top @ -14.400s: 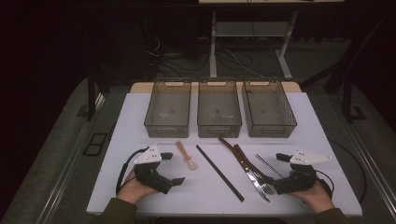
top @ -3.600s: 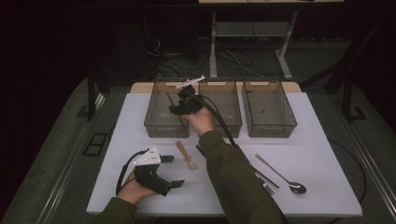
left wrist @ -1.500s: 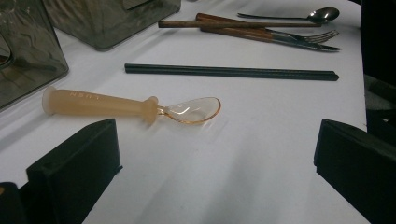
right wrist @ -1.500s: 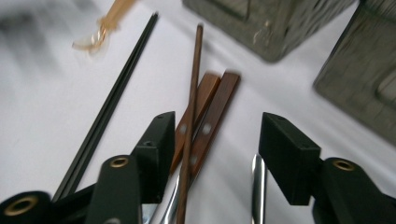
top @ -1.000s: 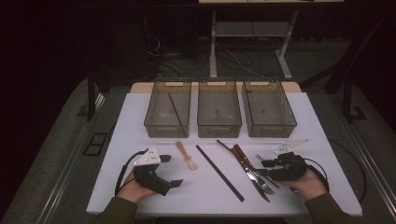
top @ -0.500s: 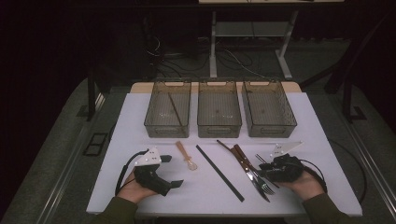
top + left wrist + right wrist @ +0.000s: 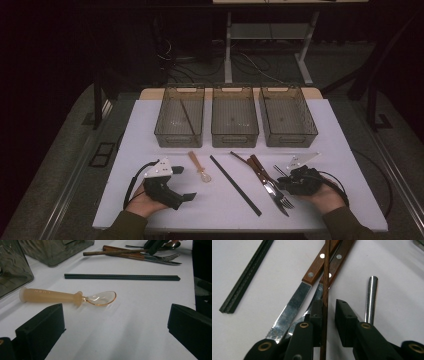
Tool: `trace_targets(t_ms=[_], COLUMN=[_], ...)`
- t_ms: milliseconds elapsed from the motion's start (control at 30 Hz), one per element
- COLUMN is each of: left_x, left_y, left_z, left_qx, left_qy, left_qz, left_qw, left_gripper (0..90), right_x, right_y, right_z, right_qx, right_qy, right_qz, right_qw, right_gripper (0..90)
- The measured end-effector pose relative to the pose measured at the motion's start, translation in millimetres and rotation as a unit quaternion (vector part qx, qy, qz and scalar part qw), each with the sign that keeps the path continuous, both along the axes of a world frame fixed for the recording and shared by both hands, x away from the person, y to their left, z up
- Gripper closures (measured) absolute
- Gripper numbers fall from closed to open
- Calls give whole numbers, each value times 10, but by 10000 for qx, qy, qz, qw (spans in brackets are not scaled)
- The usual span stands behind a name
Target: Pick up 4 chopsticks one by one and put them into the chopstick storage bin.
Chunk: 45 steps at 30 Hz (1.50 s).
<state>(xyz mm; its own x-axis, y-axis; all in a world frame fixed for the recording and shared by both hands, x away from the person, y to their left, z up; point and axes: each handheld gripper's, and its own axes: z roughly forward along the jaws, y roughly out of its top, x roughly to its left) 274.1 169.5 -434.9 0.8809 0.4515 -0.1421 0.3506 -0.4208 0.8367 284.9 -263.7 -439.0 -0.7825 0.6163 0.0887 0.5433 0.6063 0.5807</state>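
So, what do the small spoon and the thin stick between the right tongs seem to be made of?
Small spoon: probably plastic; matte, cloudy peach handle with raised lettering and a clear, glossy amber bowl. Thin stick: apparently wood, dark brown with fine lengthwise grain and a dull finish.

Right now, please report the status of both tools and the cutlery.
Left tool open, resting near the translucent amber plastic spoon. Right tool astride the thin brown wooden chopstick, not yet shut. Wooden-handled steel knife and fork lie directly underneath.
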Motion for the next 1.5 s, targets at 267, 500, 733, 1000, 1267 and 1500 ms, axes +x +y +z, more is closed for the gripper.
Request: trace_targets(t_ms=[267, 500, 733, 1000, 1267, 1500], left_x=[0, -1, -3, -1, -2, 0], left_y=[-3, -7, -7, -6, -9, -10], left_z=[-1, -3, -2, -1, -3, -5], left_qx=[2, 17, 1, 14, 5, 10], left_qy=[-4, -5, -14, -9, -11, -8], left_qz=[-7, -8, -5, -15, -13, -18], left_qw=[10000, 10000, 10000, 10000, 10000, 10000], left_gripper=[0, 1, 1, 1, 2, 2], right_x=[-8, -11, -8, -1, 0, 18], right_y=[12, 24, 28, -10, -58, -67], right_z=[-1, -1, 4, 39, 110, 183], right_qx=[-124, -187, -221, -65, 231, 661], right_qy=[-85, -125, -136, -106, -190, -236], right_qz=[-19, -3, 28, -35, -152, -262], right_qw=[9999, 9997, 9997, 9999, 9994, 9972], right_gripper=[802, 841, 849, 850, 849, 849])
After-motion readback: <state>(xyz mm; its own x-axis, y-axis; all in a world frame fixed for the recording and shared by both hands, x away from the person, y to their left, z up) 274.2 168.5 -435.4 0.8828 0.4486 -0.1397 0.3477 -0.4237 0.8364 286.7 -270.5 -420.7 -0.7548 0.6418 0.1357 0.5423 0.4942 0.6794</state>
